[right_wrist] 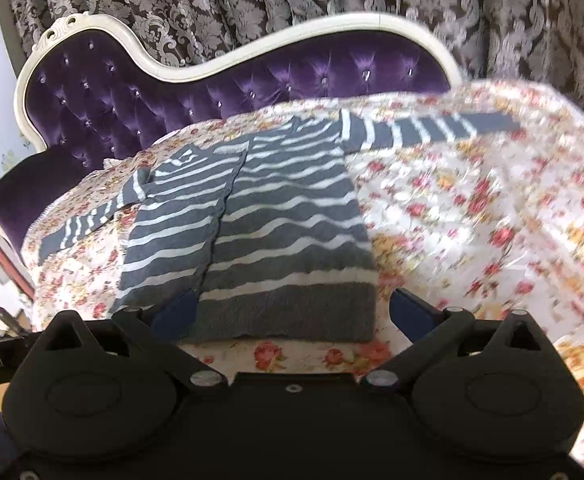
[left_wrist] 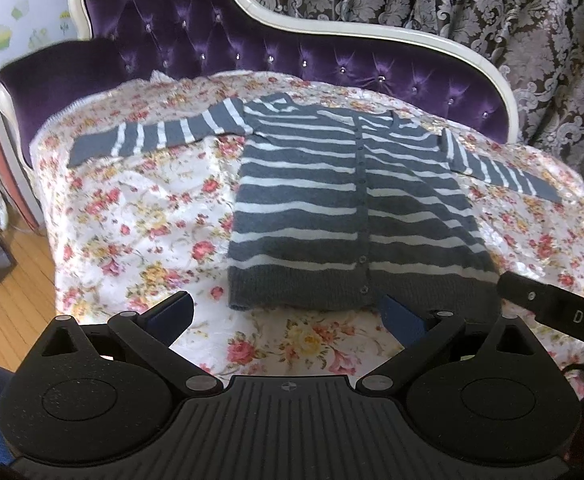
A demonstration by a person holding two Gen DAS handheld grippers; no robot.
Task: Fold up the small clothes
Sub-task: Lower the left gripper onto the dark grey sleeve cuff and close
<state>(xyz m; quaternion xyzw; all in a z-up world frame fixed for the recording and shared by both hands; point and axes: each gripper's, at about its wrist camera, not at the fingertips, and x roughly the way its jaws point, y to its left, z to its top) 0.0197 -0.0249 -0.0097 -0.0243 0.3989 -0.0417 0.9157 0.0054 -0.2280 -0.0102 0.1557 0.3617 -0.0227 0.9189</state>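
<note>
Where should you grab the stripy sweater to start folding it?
Probably the cuff of a sleeve: both sleeves lie spread flat on the flowery cover, so come from the outer side, pinch the end and carry it across the striped sweater.

The right wrist view is smeared: the floral cover (right_wrist: pixel 472 208) right of the right tongs (right_wrist: pixel 292 312) blurs into streaks. The cardigan (right_wrist: pixel 251 220) hem's left corner disappears behind the left blue finger (right_wrist: pixel 175 316). In the left wrist view, the right tongs' black body (left_wrist: pixel 556 312) is cut off by the edge, its lettering partly readable.
</note>
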